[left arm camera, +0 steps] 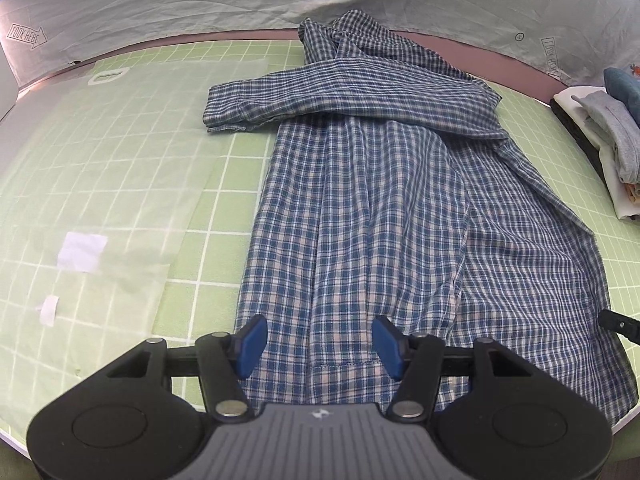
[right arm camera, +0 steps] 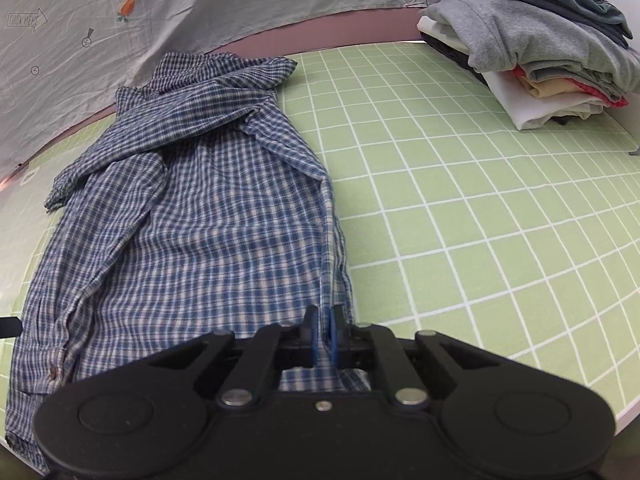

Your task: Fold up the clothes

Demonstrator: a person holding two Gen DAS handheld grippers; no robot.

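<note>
We see a green grid mat [right arm camera: 460, 208], a plaid shirt [left arm camera: 360, 208] spread flat on it, a translucent sheet [left arm camera: 120, 152] beside the shirt, a stack of folded clothes [right arm camera: 540, 60] at the mat's far corner.

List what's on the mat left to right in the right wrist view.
plaid shirt → bare stretch of green grid mat → stack of folded clothes

left gripper [left arm camera: 320, 346]: fingers parted, angled downward | right gripper [right arm camera: 323, 334]: fingers pinched together, angled downward
</note>
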